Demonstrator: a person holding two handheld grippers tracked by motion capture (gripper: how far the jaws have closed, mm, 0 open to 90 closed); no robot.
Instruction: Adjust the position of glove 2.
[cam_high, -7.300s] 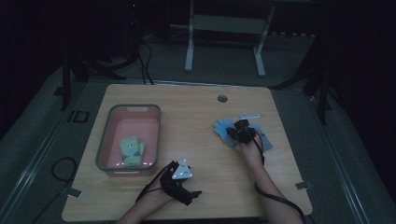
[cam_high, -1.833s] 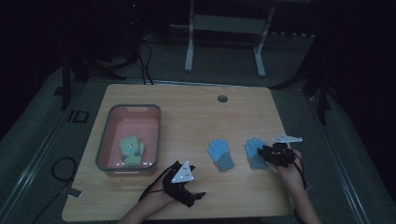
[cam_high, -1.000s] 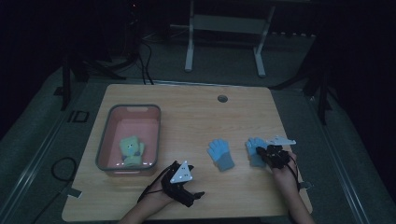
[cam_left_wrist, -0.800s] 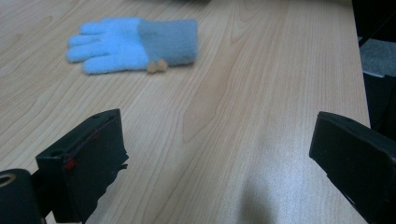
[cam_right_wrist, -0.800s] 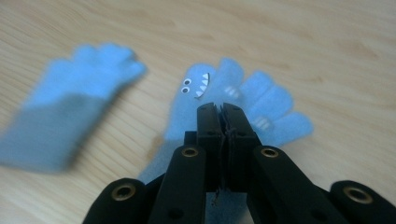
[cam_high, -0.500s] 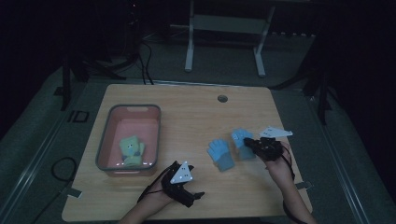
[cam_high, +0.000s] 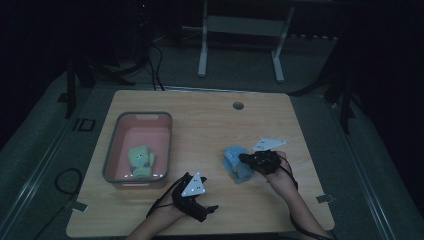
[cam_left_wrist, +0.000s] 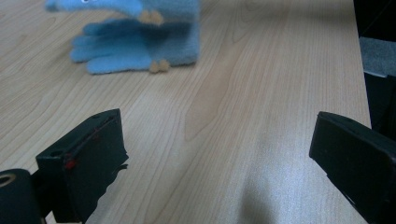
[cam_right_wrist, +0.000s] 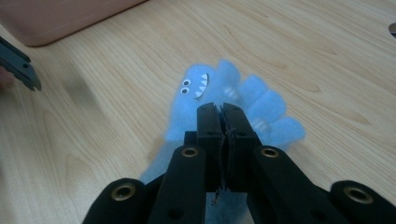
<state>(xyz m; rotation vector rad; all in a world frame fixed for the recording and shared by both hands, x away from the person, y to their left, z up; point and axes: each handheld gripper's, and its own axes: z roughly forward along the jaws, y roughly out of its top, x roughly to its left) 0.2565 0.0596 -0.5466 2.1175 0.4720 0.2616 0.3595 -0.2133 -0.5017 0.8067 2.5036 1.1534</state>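
Note:
My right gripper (cam_high: 248, 160) is shut on a blue glove (cam_high: 231, 155) with a small toothy face (cam_right_wrist: 198, 85), pinching it near the cuff and holding it just above the table (cam_high: 210, 125). A second blue glove (cam_high: 243, 173) lies flat underneath, partly covered by the held one. In the right gripper view the jaws of my right gripper (cam_right_wrist: 223, 111) press together on the fabric. My left gripper (cam_high: 209, 209) rests near the front edge, open and with nothing between its jaws. The left gripper view shows my left gripper (cam_left_wrist: 215, 133) facing both gloves, the lying one (cam_left_wrist: 140, 51) below the held one (cam_left_wrist: 121, 7).
A pink bin with a grey rim (cam_high: 112, 150) stands at the left and holds a green fabric item (cam_high: 141, 161). A round cable hole (cam_high: 238, 105) sits near the far edge. A table frame (cam_high: 240, 30) stands on the floor beyond.
My right gripper has carried the blue glove leftward and slightly up, from beside the other glove to over it. The left gripper has stayed in place.

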